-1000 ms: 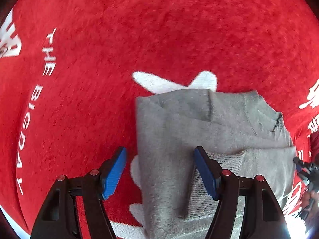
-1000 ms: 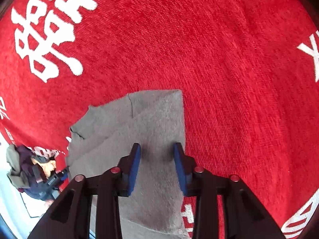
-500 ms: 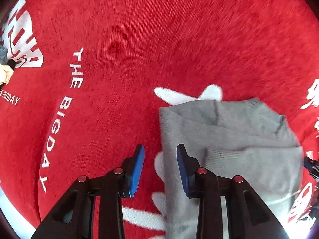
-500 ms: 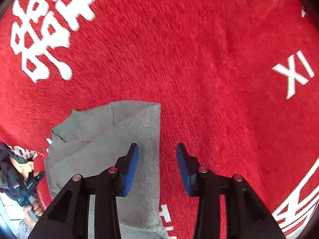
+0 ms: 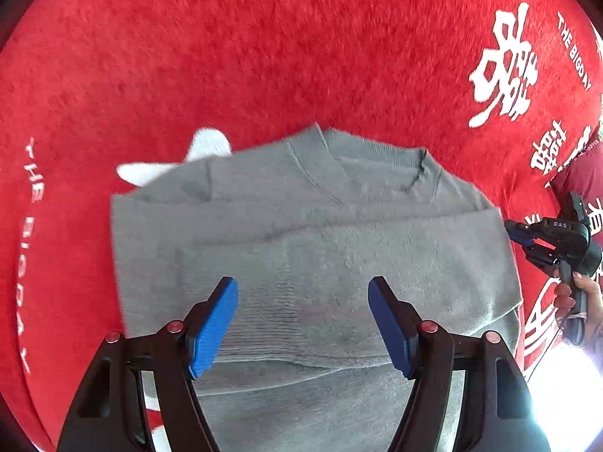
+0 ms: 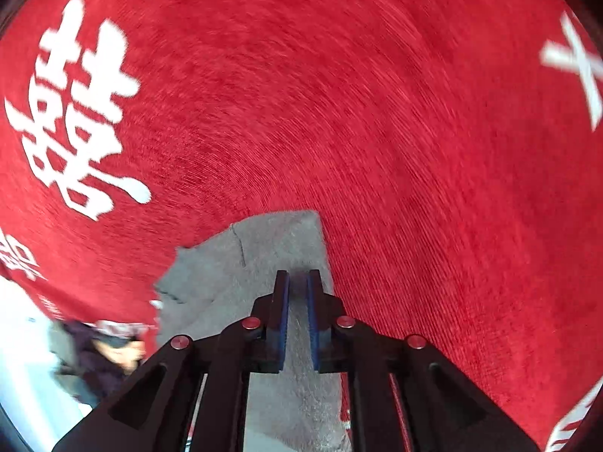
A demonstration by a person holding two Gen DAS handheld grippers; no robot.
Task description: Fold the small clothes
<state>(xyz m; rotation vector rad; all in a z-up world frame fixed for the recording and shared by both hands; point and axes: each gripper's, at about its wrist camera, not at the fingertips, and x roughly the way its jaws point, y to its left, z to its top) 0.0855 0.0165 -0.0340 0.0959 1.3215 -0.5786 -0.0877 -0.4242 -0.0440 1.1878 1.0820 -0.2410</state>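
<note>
A small grey knit sweater (image 5: 309,233) lies partly folded on a red cloth, collar at the far side and ribbed hem folded up near me. My left gripper (image 5: 303,297) is open above the folded hem, blue pads wide apart, holding nothing. In the right wrist view the sweater (image 6: 241,275) shows as a grey corner. My right gripper (image 6: 297,282) hangs over the sweater's right edge with its blue pads nearly together; I cannot see cloth pinched between them. The right gripper also shows in the left wrist view (image 5: 520,235) at the sweater's right edge.
The red plush cloth (image 5: 264,56) with white characters (image 6: 75,113) and "THE BIGDAY" lettering covers the whole surface. A person's hand (image 5: 580,297) holds the right gripper at the right edge. A dark figure (image 6: 101,354) shows past the cloth's near-left edge.
My left gripper moved right, over the sweater, and opened wide. My right gripper narrowed from open to nearly shut and shifted back over the sweater's right edge.
</note>
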